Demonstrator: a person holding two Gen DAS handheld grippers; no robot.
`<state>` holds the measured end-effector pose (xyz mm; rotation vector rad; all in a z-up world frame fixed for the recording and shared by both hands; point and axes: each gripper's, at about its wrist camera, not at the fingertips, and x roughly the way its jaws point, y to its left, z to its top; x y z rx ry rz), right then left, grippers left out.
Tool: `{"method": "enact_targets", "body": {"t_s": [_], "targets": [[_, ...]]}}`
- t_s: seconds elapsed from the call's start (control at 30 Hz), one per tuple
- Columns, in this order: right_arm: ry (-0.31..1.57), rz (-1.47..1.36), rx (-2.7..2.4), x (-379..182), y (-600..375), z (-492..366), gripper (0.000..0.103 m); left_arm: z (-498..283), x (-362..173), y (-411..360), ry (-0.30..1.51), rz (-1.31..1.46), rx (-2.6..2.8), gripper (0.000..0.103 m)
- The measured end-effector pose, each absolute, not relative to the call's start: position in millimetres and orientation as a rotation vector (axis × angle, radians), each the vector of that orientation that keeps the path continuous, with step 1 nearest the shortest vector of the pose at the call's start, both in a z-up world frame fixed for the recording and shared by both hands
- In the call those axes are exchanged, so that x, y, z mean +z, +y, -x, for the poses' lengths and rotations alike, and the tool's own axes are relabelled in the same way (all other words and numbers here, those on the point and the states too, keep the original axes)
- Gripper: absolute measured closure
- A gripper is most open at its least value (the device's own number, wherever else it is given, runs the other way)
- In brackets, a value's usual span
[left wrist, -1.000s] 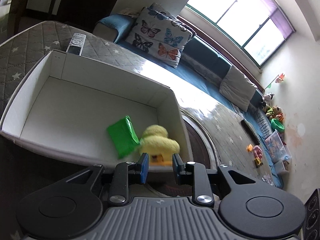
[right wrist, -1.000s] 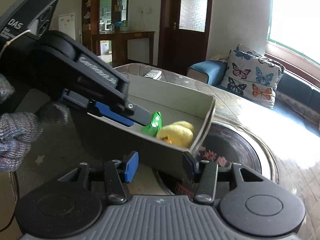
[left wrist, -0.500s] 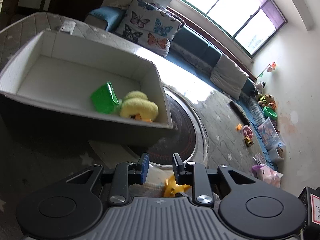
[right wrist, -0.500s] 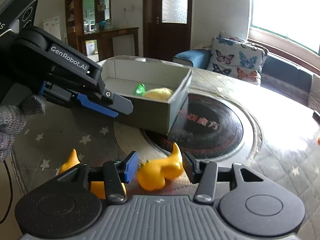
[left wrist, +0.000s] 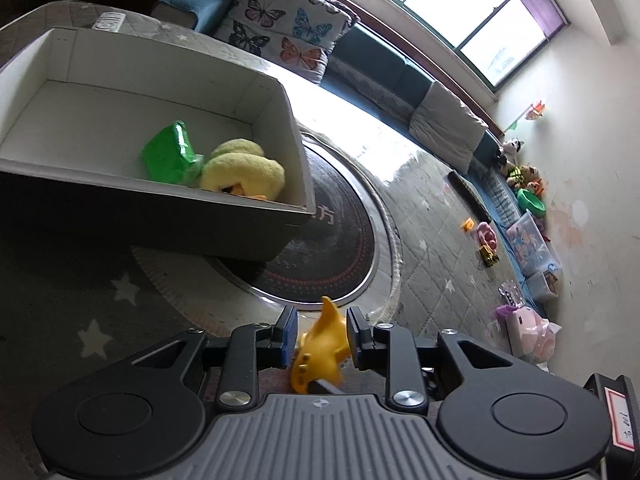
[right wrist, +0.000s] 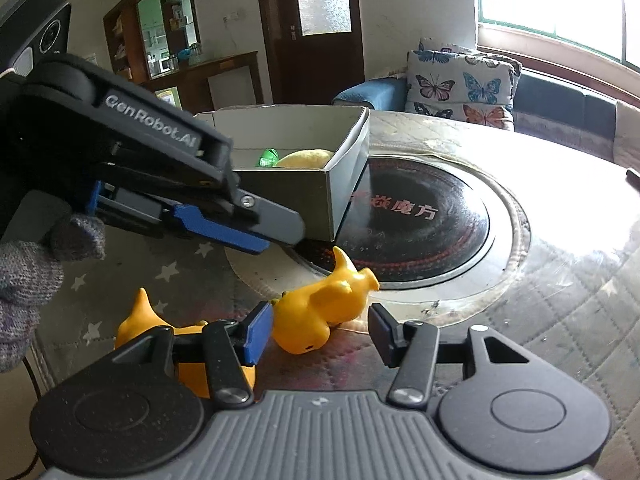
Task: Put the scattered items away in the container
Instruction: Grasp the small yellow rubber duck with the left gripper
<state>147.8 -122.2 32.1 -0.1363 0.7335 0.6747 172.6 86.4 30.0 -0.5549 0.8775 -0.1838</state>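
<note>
An open cardboard box (left wrist: 160, 60) (right wrist: 280, 196) stands on the quilted table, holding a green packet (left wrist: 168, 154) and a yellow plush (left wrist: 244, 176). An orange rubber toy (right wrist: 320, 308) lies on the table in front of it. My right gripper (right wrist: 320, 332) is open and low, one finger on either side of this toy. A second orange toy (right wrist: 140, 318) lies to its left, partly hidden by the gripper body. My left gripper (left wrist: 322, 336) (right wrist: 276, 232) hovers open just above; an orange toy (left wrist: 324, 348) shows through its gap.
A round dark glass disc (left wrist: 320, 248) (right wrist: 420, 216) is set into the table beside the box. A remote (left wrist: 110, 22) lies behind the box. A gloved hand (right wrist: 28, 280) holds the left gripper. Butterfly cushion (right wrist: 460, 84) and sofa lie beyond the table.
Both grippers drew back from the box and dropped toward the table. The orange toys came into view, and the right gripper now straddles one. The finger gaps look unchanged.
</note>
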Motion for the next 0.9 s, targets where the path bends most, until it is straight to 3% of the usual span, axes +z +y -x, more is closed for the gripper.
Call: {"method": "enact_targets", "body": {"t_s": [0.9], "targets": [[0.784,0.096,0.690,22.7,-122.5,-152.4,0.049,-194.3,9.8,59.1,1.004,0.423,-0.259,0.068]]}}
